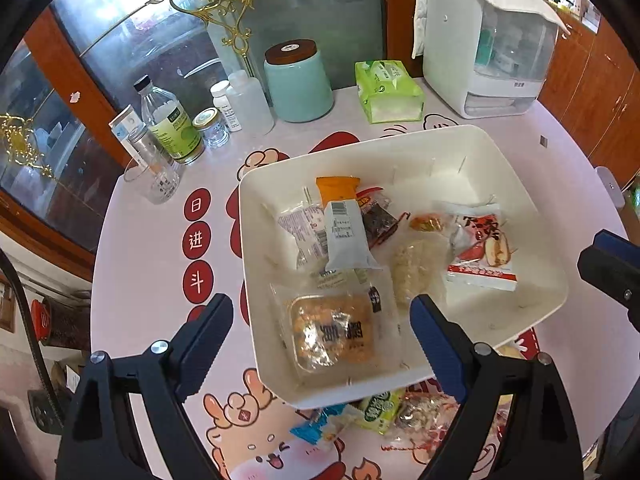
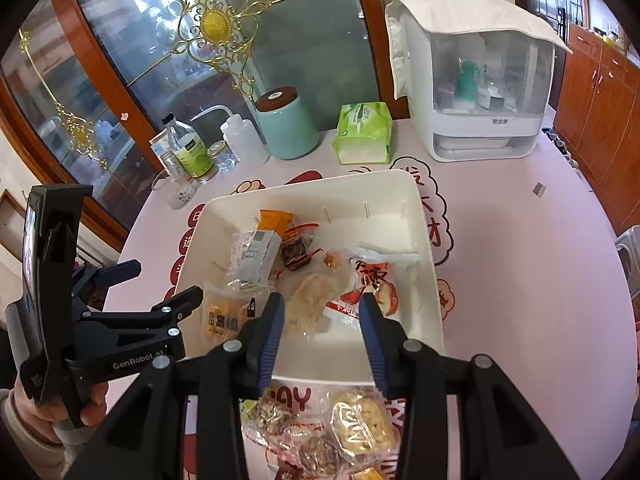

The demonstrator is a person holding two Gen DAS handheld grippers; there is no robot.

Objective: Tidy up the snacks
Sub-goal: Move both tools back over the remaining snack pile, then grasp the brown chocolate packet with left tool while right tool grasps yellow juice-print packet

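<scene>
Hovering over bin (image 1: 404,148) — left claw (image 1: 322,332) spread | right claw (image 2: 322,320) spread

- We read "GenRobot.AI" in white letters along the black body of the left gripper (image 2: 160,292), seen from the right wrist camera.
- On the pink tablecloth (image 1: 152,264), red ovals carry the characters 日, 进 and 斗, one below the other.
- The same cloth shows 发 and 财 inside a red cloud outline by the far corner of the white bin (image 2: 434,280), and red letters "AY" just below its near edge.
- A barcode sits on the white end of the orange snack packet (image 1: 344,232); its digits are too small to read.
- Large characters mark the cracker pack (image 1: 336,334), too glared to make out.
</scene>
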